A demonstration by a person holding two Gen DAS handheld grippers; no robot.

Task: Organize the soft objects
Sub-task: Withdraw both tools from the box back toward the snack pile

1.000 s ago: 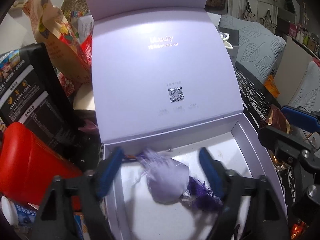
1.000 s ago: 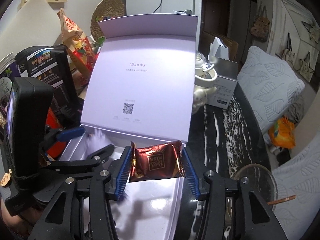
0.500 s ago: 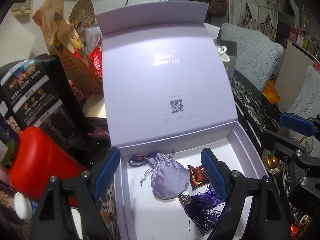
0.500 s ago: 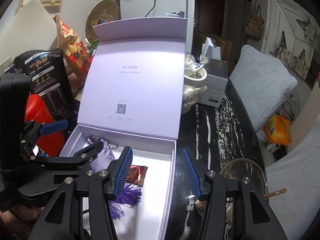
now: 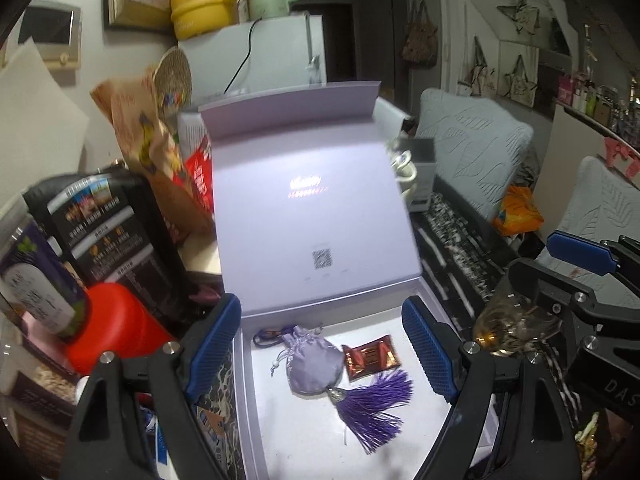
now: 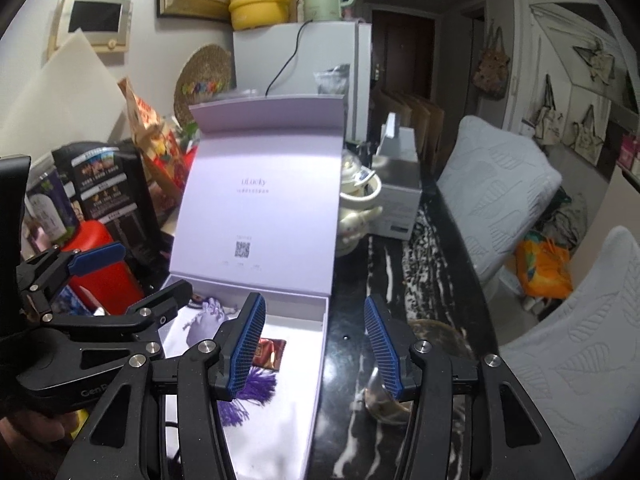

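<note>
A lilac gift box (image 5: 460,432) stands open with its lid (image 5: 312,216) upright. Inside lie a lilac drawstring pouch (image 5: 312,364) with a purple tassel (image 5: 372,408) and a red-brown foil packet (image 5: 370,358). My left gripper (image 5: 322,352) is open and empty, raised above the box. My right gripper (image 6: 316,344) is open and empty over the box's right wall (image 6: 320,364). In the right wrist view the pouch (image 6: 208,322), packet (image 6: 270,354) and tassel (image 6: 244,396) show behind the left finger.
A red canister (image 5: 116,328), black snack bags (image 5: 108,232) and a paper bag (image 5: 152,152) crowd the left. A glass bowl (image 6: 420,376) sits on the black marbled table (image 6: 432,260) at right. A white teapot (image 6: 356,200) and box (image 6: 400,196) stand behind.
My left gripper let go of the pouch and my right gripper dropped the foil packet into the box. Both grippers then pulled back and up, open.
</note>
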